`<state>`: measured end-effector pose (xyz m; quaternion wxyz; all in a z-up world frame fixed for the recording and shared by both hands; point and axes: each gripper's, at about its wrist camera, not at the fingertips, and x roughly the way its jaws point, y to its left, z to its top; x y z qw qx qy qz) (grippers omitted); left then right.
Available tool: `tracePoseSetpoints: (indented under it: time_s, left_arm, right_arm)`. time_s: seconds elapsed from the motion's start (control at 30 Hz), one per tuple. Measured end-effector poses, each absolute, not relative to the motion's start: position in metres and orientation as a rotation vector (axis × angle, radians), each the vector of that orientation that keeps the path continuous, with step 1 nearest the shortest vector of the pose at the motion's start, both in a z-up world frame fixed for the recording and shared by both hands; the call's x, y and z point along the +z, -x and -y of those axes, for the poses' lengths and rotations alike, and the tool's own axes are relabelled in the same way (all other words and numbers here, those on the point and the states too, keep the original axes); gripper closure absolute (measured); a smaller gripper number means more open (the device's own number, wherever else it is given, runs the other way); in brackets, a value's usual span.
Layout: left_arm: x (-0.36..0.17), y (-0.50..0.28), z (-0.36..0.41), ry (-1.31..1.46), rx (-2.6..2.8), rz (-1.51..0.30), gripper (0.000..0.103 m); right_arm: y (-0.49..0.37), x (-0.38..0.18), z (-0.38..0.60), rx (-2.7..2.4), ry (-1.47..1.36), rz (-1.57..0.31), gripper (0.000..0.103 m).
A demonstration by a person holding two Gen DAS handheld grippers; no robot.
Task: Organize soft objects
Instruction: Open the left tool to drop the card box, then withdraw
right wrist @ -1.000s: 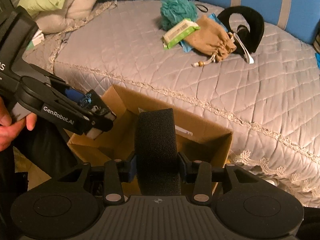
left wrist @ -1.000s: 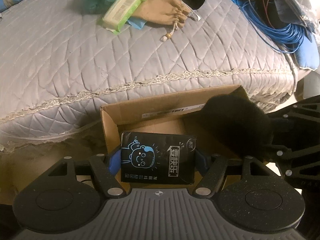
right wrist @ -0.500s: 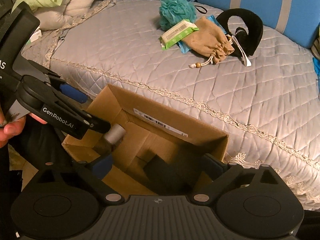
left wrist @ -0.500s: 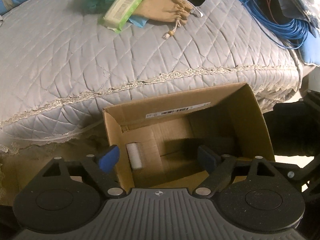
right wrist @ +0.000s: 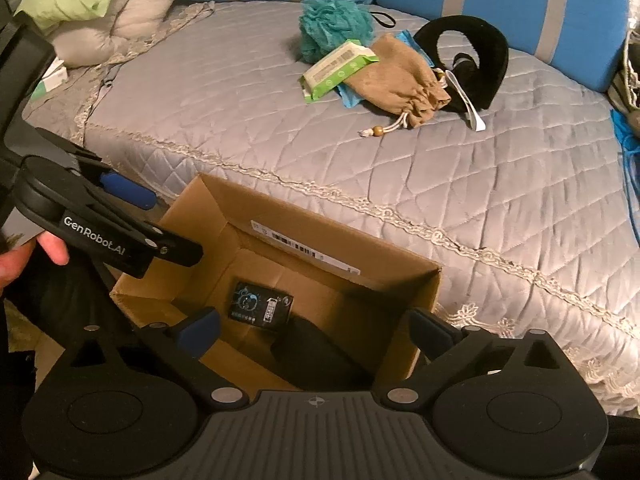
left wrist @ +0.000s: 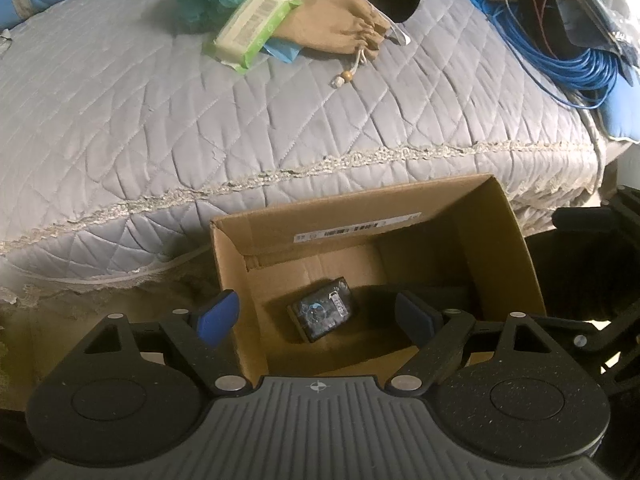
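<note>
An open cardboard box stands on the floor against the near edge of a quilted grey bed. Both grippers hang over it, pointing steeply down.

The left gripper has its jaws wide apart with nothing between them; they have just been opening. Below it a small black packet lies flat on the box floor, toward the left wall. Its long axis runs on a slant, from near-left to far-right in the left wrist view. It bears a light-blue cartoon face and some printed characters too small to read.

The right gripper is also spread wide and empty, its jaws having just opened further. Under it a black foam block rests in the near right part of the box, just beside the packet, its long axis running from near to far. In the right wrist view the left gripper's arm reads "GenRobot.AI", with a hand behind it.

A white barcode label is stuck along the inside of the box's far wall; its print is not legible.

On the far part of the bed lie a teal bath pouf, a green wipes pack, a tan drawstring bag with its cord end pointing near, and a black curved cushion. A blue cable coil sits at far right.
</note>
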<state>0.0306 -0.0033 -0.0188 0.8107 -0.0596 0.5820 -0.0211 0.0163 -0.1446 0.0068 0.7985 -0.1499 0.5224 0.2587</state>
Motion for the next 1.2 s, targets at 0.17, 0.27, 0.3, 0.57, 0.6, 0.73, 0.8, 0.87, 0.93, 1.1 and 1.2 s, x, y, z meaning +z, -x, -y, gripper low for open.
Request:
tracePoseSetpoints:
  time_s: [0.17, 0.27, 0.3, 0.57, 0.6, 0.73, 0.8, 0.87, 0.93, 1.1, 1.2]
  left_arm:
    - [-0.016, -0.030, 0.003, 0.129, -0.032, -1.223, 0.017]
    - [-0.016, -0.030, 0.001, 0.132, -0.027, -1.215, 0.017]
    - [-0.015, -0.030, 0.001, 0.134, -0.026, -1.211, 0.017]
    - [-0.007, -0.029, -0.004, 0.148, 0.006, -1.148, 0.017]
    - [-0.006, -0.029, -0.004, 0.149, 0.011, -1.137, 0.017]
    - [0.001, -0.029, -0.006, 0.148, 0.027, -1.097, 0.017]
    - [0.004, -0.030, -0.007, 0.147, 0.039, -1.078, 0.017]
    - [0.006, -0.031, -0.007, 0.144, 0.055, -1.063, 0.017]
    - [0.007, -0.032, -0.008, 0.145, 0.070, -1.051, 0.017]
    - [0.010, -0.035, -0.011, 0.139, 0.094, -1.033, 0.017]
    - [0.011, -0.037, -0.010, 0.126, 0.099, -1.022, 0.017]
  right_arm:
    - [-0.017, 0.007, 0.146, 0.538, 0.326, -1.114, 0.000]
    - [-0.019, 0.007, 0.147, 0.516, 0.326, -1.112, 0.000]
    - [-0.020, 0.007, 0.148, 0.510, 0.321, -1.112, 0.000]
    - [-0.033, 0.011, 0.164, 0.408, 0.239, -1.090, 0.000]
    - [-0.034, 0.012, 0.166, 0.394, 0.229, -1.085, 0.000]
    - [-0.037, 0.016, 0.172, 0.355, 0.205, -1.058, 0.000]
    - [-0.039, 0.017, 0.174, 0.343, 0.202, -1.045, 0.000]
    - [-0.040, 0.019, 0.175, 0.336, 0.200, -1.032, 0.000]
    - [-0.042, 0.020, 0.176, 0.325, 0.197, -1.019, 0.000]
    - [-0.048, 0.023, 0.179, 0.307, 0.189, -0.991, 0.000]
    - [-0.051, 0.024, 0.178, 0.304, 0.195, -0.978, 0.000]
